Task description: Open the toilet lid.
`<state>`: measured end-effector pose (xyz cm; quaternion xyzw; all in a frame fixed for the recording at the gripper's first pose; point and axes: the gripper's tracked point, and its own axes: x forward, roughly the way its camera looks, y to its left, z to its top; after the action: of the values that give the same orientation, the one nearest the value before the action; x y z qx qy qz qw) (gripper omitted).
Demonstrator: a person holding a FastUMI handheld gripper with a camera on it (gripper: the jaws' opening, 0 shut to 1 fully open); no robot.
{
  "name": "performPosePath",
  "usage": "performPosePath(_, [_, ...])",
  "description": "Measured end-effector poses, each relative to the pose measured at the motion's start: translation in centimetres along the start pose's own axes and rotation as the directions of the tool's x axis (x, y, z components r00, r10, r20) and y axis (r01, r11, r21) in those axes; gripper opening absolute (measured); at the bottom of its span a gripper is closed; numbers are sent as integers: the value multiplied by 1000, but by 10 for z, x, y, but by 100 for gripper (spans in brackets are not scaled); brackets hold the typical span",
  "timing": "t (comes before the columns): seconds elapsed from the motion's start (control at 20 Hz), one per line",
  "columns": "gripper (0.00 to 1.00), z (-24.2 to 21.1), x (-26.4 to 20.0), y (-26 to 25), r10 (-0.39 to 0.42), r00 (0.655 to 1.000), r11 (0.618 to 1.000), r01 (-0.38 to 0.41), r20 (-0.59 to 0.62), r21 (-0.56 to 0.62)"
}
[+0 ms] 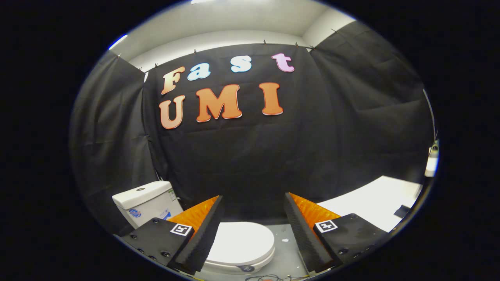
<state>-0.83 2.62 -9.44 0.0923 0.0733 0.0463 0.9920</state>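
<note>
- At the far left, the black cloth wall (pixel 109 128) of the booth hung in folds, fixed at the top with small clips.
- In front of this cloth stood the white toilet tank (pixel 146 201), with a round button on its top and a sticker on its front face.
- Next came the left finger (pixel 203 234) of the gripper (pixel 254 234), which covered the lower part of the tank.
- The two fingers stood wide apart, so the claw was open and it gripped nothing.
- Between the fingers, below and a little ahead of them, lay the white toilet lid (pixel 242 242). It was down flat on the seat, so it was closed. Neither finger touched it.
- The front edge of the toilet (pixel 238 267) showed under the lid, with a small dark mark in the middle.
- To the right of the toilet was the grey floor (pixel 287 253), with a small white spot on it and some thin cables (pixel 269 278) near the fingers' base.
- The right finger (pixel 302 234) rose over this floor.
- Beyond the right finger, a white flat surface (pixel 375 203) reached toward the right cloth wall, with a small dark object (pixel 401 211) at its edge.
- At the far right, a small white thing (pixel 432 162) hung beside the cloth; I could not tell what it was.
</note>
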Motion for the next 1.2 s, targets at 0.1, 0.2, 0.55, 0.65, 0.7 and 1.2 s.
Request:
performPosePath(0.1, [98,-32,3,1,20,999,999,-18,-46,45])
performPosePath(0.2, [98,-71,7,2,34,994,995,-24,-105,93])
performPosePath(0.55, [98,-202,24,2,69,950,968,11,-305,251])
performPosePath(0.65, [99,-232,27,-2,75,934,958,29,-349,284])
performPosePath(0.7, [99,-248,28,-6,77,925,956,37,-371,290])
performPosePath(1.2, [99,-369,35,-23,155,818,849,176,-554,498])
